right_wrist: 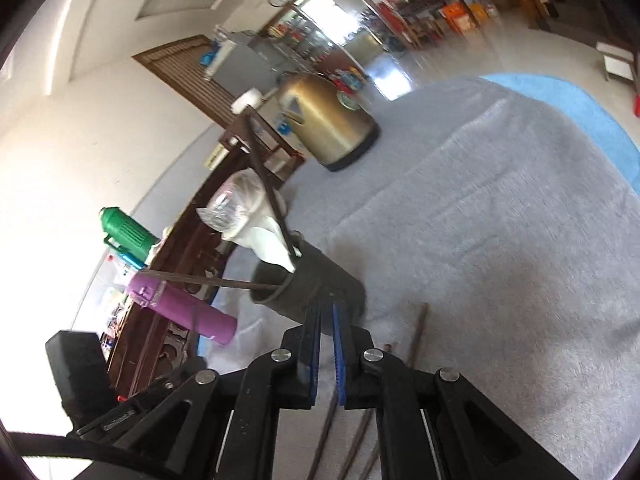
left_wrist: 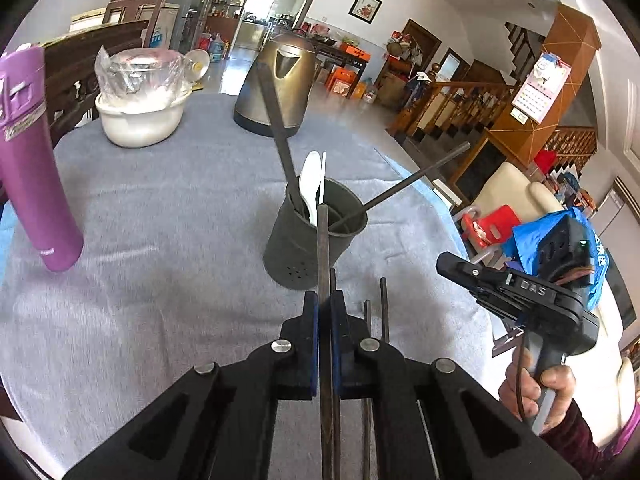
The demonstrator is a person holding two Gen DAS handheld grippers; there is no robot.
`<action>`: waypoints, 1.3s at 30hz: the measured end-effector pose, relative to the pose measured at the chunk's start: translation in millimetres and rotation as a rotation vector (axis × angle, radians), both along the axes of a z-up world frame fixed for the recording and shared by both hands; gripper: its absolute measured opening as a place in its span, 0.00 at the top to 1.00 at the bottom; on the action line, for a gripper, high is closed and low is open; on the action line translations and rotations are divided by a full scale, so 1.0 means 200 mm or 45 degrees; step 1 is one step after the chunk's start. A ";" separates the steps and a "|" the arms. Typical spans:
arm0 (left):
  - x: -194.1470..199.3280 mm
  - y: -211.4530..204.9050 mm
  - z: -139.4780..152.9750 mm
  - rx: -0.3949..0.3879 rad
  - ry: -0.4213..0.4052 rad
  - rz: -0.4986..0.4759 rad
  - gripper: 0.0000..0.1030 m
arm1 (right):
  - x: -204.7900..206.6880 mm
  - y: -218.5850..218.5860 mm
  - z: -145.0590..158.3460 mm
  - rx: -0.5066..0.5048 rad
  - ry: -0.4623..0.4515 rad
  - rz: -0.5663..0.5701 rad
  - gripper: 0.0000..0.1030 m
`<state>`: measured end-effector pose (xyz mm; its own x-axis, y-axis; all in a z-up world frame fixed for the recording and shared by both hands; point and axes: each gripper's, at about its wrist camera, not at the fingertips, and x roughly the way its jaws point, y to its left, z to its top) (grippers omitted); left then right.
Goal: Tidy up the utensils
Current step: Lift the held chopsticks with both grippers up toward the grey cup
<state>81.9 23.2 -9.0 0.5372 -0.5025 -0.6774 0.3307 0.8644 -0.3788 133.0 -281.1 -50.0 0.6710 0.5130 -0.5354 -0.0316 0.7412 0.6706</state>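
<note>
My left gripper [left_wrist: 324, 300] is shut on a dark chopstick [left_wrist: 323, 240] that runs straight ahead between its pads, its far end over the rim of the dark utensil holder [left_wrist: 304, 248]. The holder stands upright on the grey cloth and contains a white spoon [left_wrist: 310, 184] and two leaning chopsticks [left_wrist: 280, 136]. More loose chopsticks [left_wrist: 384, 308] lie on the cloth just right of my fingers. My right gripper [right_wrist: 326, 312] is shut with nothing seen between its blue pads. It hovers near the holder [right_wrist: 320, 280] and above loose chopsticks [right_wrist: 416, 336]. The left wrist view shows it [left_wrist: 444, 260] at the right, held by a hand.
A purple bottle [left_wrist: 36, 160] stands at the left, a white bowl with a plastic-wrapped glass lid [left_wrist: 140, 112] at the back, and a brass kettle [left_wrist: 280, 80] behind the holder. The round table's edge [left_wrist: 440, 208] curves along the right, with chairs beyond.
</note>
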 end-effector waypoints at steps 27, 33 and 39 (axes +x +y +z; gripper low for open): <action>-0.16 -0.05 -0.07 0.139 -0.065 0.000 0.94 | 0.37 0.03 -0.36 -0.167 0.564 -0.051 0.70; -0.15 -0.03 -0.07 0.130 -0.066 0.012 0.94 | 0.40 0.16 -0.33 -0.490 0.542 -0.026 0.91; -0.16 -0.01 -0.04 0.123 -0.086 0.021 0.94 | 0.30 0.06 -0.30 -0.344 0.446 -0.027 0.94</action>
